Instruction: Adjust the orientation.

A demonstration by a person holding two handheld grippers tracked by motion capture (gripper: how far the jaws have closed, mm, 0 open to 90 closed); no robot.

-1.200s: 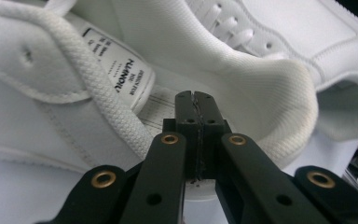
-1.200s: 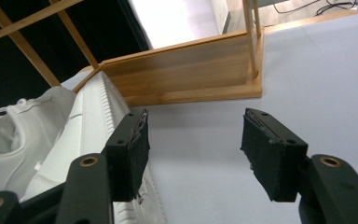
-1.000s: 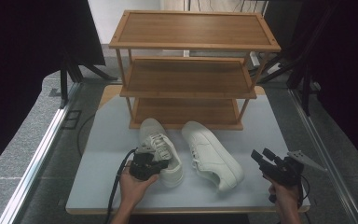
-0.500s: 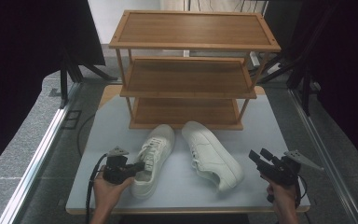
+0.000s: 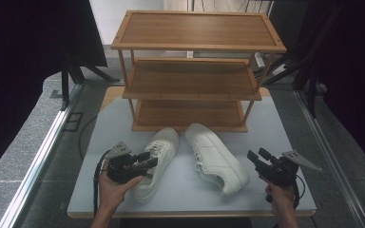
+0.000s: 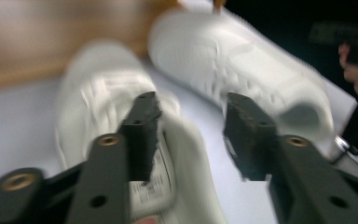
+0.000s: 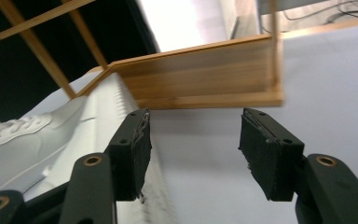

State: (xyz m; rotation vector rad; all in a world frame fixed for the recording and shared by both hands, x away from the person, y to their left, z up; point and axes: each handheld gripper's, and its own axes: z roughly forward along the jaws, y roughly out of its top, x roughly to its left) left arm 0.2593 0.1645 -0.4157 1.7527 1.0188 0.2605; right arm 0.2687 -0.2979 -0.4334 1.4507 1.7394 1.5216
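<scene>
Matt white leather-look shoes (image 5: 185,156), wooden rack (image 5: 195,71)

A wooden rack (image 5: 197,76) with three shelves stands at the back of a grey table (image 5: 266,123). Two white shoes lie in front of it. The left gripper (image 5: 148,158) is at the heel of the left shoe (image 5: 158,159), jaws apart. The right gripper (image 5: 257,155) is just beside the right shoe (image 5: 215,156), jaws apart, holding nothing.
</scene>
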